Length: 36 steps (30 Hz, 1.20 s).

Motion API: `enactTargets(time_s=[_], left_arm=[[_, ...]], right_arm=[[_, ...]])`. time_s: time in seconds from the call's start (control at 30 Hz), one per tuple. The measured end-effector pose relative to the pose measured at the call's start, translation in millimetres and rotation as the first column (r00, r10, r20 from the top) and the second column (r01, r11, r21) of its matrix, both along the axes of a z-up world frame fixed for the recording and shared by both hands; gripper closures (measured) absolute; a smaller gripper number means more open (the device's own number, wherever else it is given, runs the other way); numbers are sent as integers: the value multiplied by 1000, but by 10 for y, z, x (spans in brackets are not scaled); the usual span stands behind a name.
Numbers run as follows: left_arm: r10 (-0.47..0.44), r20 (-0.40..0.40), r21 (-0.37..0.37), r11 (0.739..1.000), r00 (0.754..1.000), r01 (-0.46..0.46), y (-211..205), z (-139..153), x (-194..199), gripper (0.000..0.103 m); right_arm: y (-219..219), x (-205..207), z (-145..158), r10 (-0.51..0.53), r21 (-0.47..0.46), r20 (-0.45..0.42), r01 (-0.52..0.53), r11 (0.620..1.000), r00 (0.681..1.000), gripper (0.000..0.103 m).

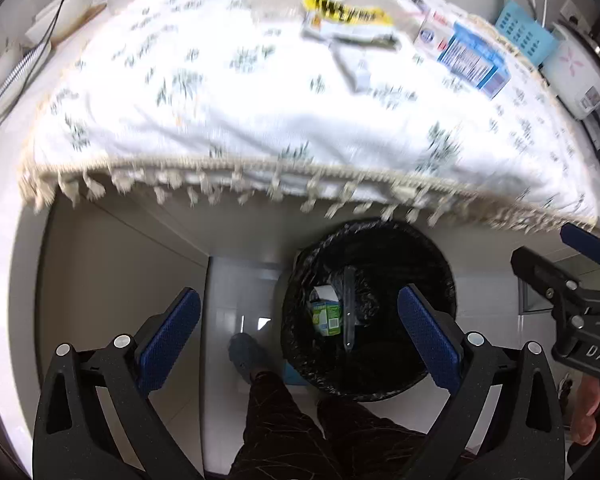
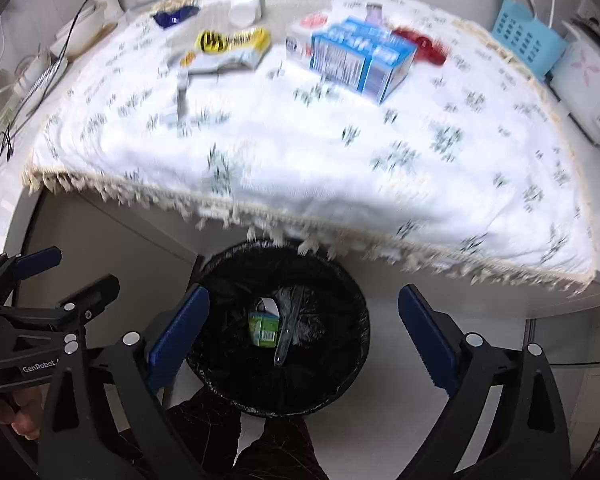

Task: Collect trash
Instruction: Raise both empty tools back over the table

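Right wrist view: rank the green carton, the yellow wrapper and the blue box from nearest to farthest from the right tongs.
1. Green carton, in the bin below the right tongs.
2. Blue box, on the table, far right.
3. Yellow wrapper, far left; nearly level with the box, a close call.

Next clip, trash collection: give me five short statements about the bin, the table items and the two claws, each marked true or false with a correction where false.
1. The bin on the floor has a black liner. True.
2. A small green carton lies inside the bin. True.
3. The right claw holds the blue box. False: its jaws are wide apart and empty; the box lies on the tablecloth.
4. The left claw is shut. False: its jaws stand open with nothing between them.
5. The yellow wrapper is in the bin. False: it lies on the tablecloth.
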<state>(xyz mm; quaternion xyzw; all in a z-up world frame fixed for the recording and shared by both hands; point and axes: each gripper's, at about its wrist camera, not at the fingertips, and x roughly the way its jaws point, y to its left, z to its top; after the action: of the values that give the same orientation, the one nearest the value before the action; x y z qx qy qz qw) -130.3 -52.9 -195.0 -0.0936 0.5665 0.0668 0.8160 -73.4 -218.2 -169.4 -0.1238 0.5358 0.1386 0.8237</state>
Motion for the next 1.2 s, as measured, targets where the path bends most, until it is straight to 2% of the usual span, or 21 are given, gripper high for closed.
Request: enactTargets(time_s=[0.23, 0.47, 0.67, 0.87, 1.0, 1.2], left_arm=[[-39, 43, -3, 999, 998, 40, 57, 442, 196, 6], [-107, 83, -1, 994, 991, 108, 133, 789, 445, 6], [-168, 101, 20, 986, 981, 166, 206, 914, 713, 6], [-187, 106, 38, 982, 977, 184, 232, 967, 1004, 6], [-178, 94, 39, 984, 979, 175, 218, 940, 1212, 6], [-104, 57, 6, 995, 993, 104, 228, 809, 1491, 7]], right_arm=[[13, 44, 571, -30, 31, 86, 27, 999, 996, 11], [55, 111, 898, -97, 49, 153, 90, 995, 984, 11], [40, 259, 974, -166, 47, 178, 161, 986, 970, 11], [-100, 460, 1023, -221, 53, 184, 215, 975, 958, 11], [-252, 699, 1046, -239, 69, 174, 230, 971, 955, 11], [-389, 1192, 970, -203, 51, 144, 197, 979, 969, 12]])
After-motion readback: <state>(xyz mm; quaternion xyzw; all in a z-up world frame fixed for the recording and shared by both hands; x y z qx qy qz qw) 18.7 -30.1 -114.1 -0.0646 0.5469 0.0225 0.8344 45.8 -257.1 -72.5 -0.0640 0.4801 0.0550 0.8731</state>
